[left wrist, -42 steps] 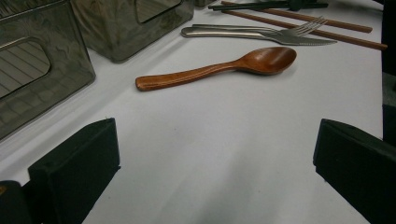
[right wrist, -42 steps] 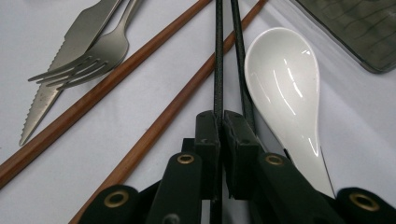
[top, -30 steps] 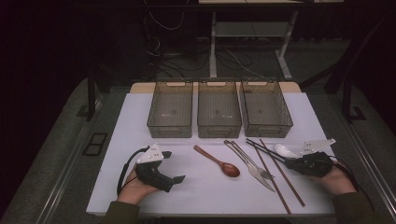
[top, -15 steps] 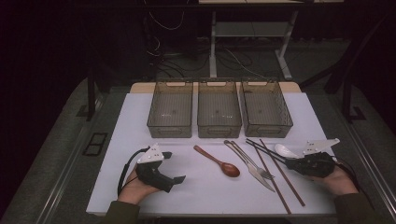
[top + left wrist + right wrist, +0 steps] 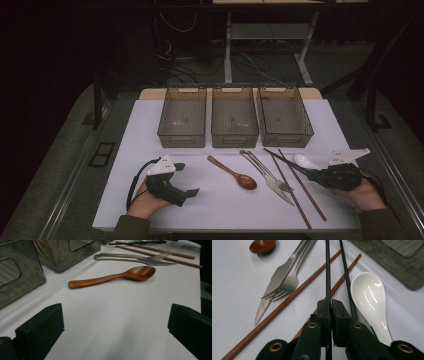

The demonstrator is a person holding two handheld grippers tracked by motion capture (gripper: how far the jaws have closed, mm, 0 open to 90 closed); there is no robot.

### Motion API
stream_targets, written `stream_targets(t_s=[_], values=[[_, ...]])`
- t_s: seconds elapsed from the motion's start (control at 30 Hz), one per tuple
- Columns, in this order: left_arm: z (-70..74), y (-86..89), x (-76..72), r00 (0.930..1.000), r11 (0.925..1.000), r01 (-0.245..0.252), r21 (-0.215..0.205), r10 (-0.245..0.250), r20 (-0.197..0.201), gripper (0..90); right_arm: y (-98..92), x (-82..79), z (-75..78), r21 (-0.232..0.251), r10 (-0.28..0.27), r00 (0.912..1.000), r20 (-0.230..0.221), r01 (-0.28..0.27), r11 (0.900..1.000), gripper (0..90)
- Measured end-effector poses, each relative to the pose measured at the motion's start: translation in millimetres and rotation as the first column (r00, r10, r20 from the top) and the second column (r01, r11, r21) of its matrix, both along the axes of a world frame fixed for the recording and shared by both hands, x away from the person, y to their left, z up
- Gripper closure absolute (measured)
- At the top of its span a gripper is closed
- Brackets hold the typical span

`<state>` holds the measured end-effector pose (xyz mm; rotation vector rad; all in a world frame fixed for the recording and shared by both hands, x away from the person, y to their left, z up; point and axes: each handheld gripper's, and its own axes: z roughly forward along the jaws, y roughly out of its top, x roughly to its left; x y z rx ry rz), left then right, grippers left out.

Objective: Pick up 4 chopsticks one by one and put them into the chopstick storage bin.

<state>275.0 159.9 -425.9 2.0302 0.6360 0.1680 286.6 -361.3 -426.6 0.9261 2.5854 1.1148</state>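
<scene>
Right gripper [image 5: 329, 315] has its jaws clamped on one thin black chopstick [image 5: 328, 272], low over the white surface [image 5: 220, 200], likely for sorting into the three smoked-plastic bins [image 5: 234, 117] beyond the jaws; second black chopstick [image 5: 345, 275] and white ceramic spoon [image 5: 369, 297] just beside; left gripper [image 5: 112, 325] jaws apart, wooden spoon [image 5: 112, 277] ahead; dark room.
</scene>
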Motion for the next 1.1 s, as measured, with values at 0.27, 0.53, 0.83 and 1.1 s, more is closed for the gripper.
stream_targets(t_s=[0.27, 0.53, 0.83, 1.1], values=[[-0.3, -2.0, 0.2, 1.0000, 1.0000, 0.003, -0.001, -0.003, -0.003, 0.0, 4.6, -3.8, 6.5, 0.011, 0.000, 1.0000, 0.004, 0.000, 1.000, 85.3], [0.2, -3.3, -0.1, 1.0000, 1.0000, 0.005, -0.007, -0.005, -0.002, 0.0, 10.0, -6.9, 14.2, 0.031, -0.007, 0.9999, 0.008, 0.006, 0.999, 85.3], [0.6, -3.8, -0.3, 1.0000, 0.9999, 0.008, -0.011, -0.008, -0.002, 0.0, 14.3, -8.1, 21.2, 0.060, -0.007, 0.9999, 0.014, 0.007, 0.998, 85.3], [1.2, -3.8, 0.1, 0.9999, 0.9999, 0.013, -0.009, -0.013, 0.000, 0.0, 23.8, -8.2, 29.7, 0.070, -0.007, 0.9995, 0.030, 0.005, 0.998, 85.3]])
